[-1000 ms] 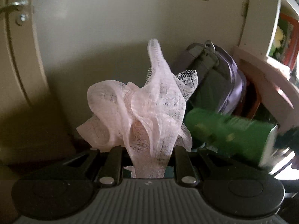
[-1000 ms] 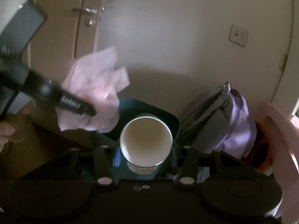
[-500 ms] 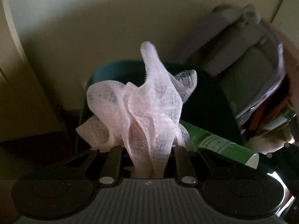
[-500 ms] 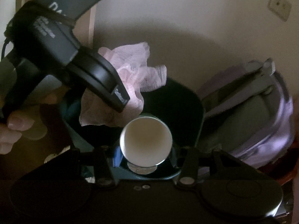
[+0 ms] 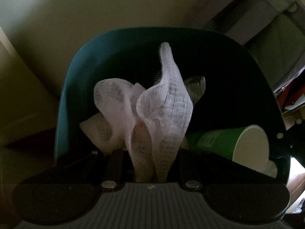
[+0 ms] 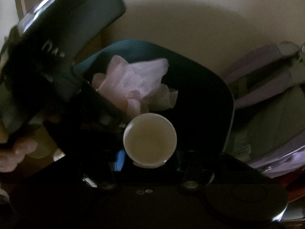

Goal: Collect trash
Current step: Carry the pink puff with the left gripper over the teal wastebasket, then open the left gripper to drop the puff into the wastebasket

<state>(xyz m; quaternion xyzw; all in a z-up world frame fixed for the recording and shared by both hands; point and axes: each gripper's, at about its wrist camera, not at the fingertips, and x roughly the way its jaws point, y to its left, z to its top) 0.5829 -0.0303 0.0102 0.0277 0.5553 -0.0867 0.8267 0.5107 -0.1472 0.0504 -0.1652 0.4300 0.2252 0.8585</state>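
Observation:
My left gripper (image 5: 150, 164) is shut on a crumpled pale pink mesh cloth (image 5: 152, 110) and holds it over the open mouth of a teal trash bin (image 5: 80, 80). My right gripper (image 6: 149, 164) is shut on a green paper cup (image 6: 150, 140) with a white inside, also over the bin (image 6: 219, 87). The cup (image 5: 228, 143) shows at the lower right of the left wrist view. The left gripper's black body (image 6: 57, 80) and the cloth (image 6: 133, 80) fill the left of the right wrist view. The bin's inside is dark.
A cream wall (image 5: 95, 15) stands right behind the bin. A grey and purple backpack (image 6: 270, 99) leans beside the bin on the right. A person's hand (image 6: 17, 156) holds the left gripper.
Both grippers have moved forward and down toward the bin. The bin's mouth now fills both views. The cloth and the cup are still held.

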